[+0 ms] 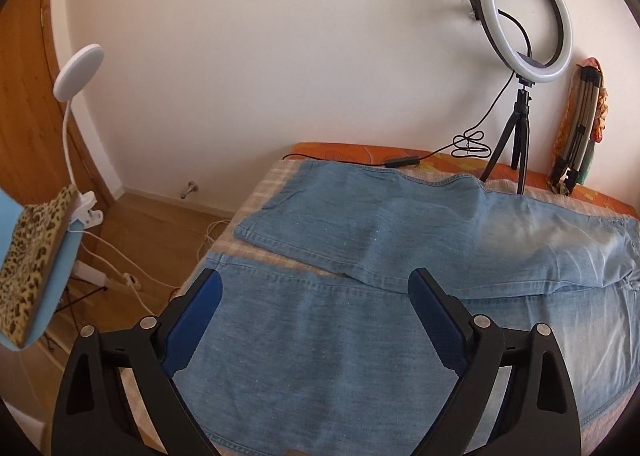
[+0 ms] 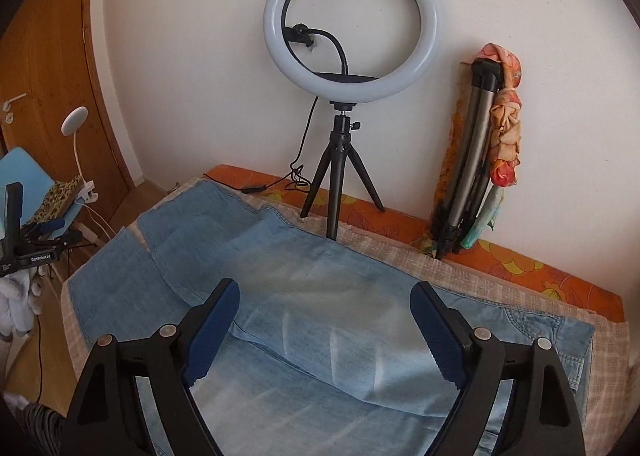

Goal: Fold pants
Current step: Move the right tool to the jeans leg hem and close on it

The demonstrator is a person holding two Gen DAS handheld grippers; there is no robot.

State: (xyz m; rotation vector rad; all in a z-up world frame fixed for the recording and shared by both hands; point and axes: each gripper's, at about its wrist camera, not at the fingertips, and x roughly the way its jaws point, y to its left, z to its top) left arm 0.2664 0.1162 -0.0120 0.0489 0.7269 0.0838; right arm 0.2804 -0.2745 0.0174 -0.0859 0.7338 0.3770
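Observation:
Light blue denim pants (image 1: 400, 240) lie spread flat on a bed, legs running left, waist to the right. In the left wrist view my left gripper (image 1: 316, 288) hangs open above the near leg close to its hem, nothing between its blue pads. The far leg lies behind it, its hem at the bed's left end. In the right wrist view the pants (image 2: 320, 296) fill the bed, with a back pocket at the right. My right gripper (image 2: 324, 300) hovers open over the thigh area, holding nothing. The other gripper's body (image 2: 24, 252) shows at the left edge.
A ring light on a small tripod (image 2: 344, 159) stands on the orange bedspread (image 2: 520, 268) behind the pants, its cable trailing left. A folded stand with a floral scarf (image 2: 480, 143) leans on the wall. A clip lamp (image 1: 76, 71) and chair (image 1: 44, 268) stand left of the bed.

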